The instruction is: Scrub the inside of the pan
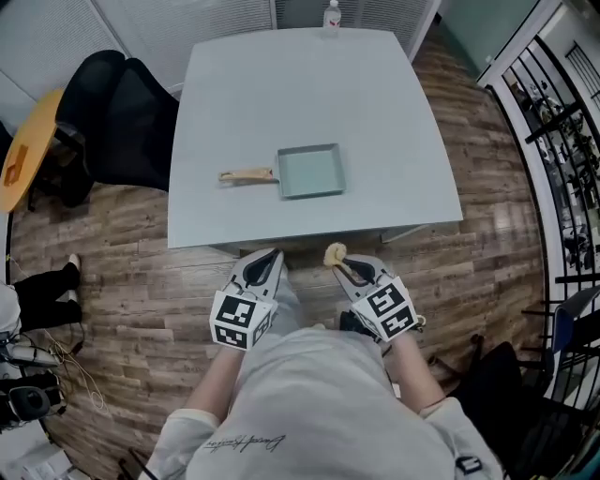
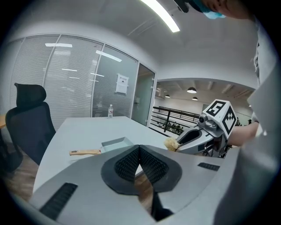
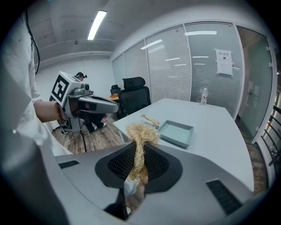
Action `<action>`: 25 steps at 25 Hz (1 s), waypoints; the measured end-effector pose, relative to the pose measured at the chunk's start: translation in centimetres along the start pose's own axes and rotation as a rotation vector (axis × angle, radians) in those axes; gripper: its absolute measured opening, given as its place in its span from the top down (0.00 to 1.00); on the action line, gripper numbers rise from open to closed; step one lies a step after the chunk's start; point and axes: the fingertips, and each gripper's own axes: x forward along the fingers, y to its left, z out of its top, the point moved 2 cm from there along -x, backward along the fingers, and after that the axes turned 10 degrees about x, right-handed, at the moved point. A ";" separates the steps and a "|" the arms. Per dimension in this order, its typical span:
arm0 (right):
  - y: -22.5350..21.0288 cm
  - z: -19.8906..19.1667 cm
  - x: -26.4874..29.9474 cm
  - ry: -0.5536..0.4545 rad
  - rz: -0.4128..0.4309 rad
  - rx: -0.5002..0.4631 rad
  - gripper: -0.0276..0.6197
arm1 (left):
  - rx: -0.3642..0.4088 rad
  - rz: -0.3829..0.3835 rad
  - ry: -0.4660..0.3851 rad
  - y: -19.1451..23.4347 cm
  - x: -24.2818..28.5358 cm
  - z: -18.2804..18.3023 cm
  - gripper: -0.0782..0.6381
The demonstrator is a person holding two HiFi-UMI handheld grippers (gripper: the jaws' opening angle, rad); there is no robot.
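the left claw (image 1: 265, 258) is clenched with nothing in it: in the left gripper view (image 2: 139, 157) its two ribbed black pads meet edge to edge. the right claw (image 1: 352, 270) is clamped on a scrubber (image 1: 335, 253), a straw-coloured tuft of coarse, tangled fibre; in the right gripper view (image 3: 139, 161) the thin neck of the scrubber (image 3: 141, 134) is pinched between the pads and its frayed head bushes out beyond the tips. both claws hang off the near edge of the desk (image 1: 300, 84), above the wood-plank floor (image 1: 122, 272), left beside right and apart from each other. the pan (image 1: 311, 172) lies flat on the near half of the smooth, pale grey desk, well apart from both claws; it is a shallow rectangular tray in pale blue-green with low straight walls and a bare inside, and its light wooden handle (image 1: 247, 175) points left. a small clear bottle (image 1: 332, 16) stands at the far edge of the desk. a black mesh-backed chair (image 1: 112, 112) sits on the floor at the desk's left.
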 end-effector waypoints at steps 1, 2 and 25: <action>-0.4 0.8 0.7 -0.002 -0.004 0.001 0.85 | 0.001 -0.006 -0.001 1.0 0.7 0.3 0.87; -0.8 1.6 1.4 -0.005 -0.007 0.002 0.85 | 0.004 -0.012 -0.002 1.9 1.3 0.6 0.87; -7.2 11.3 9.6 0.030 -0.100 0.032 0.85 | 0.016 -0.083 -0.011 15.1 7.6 3.5 0.87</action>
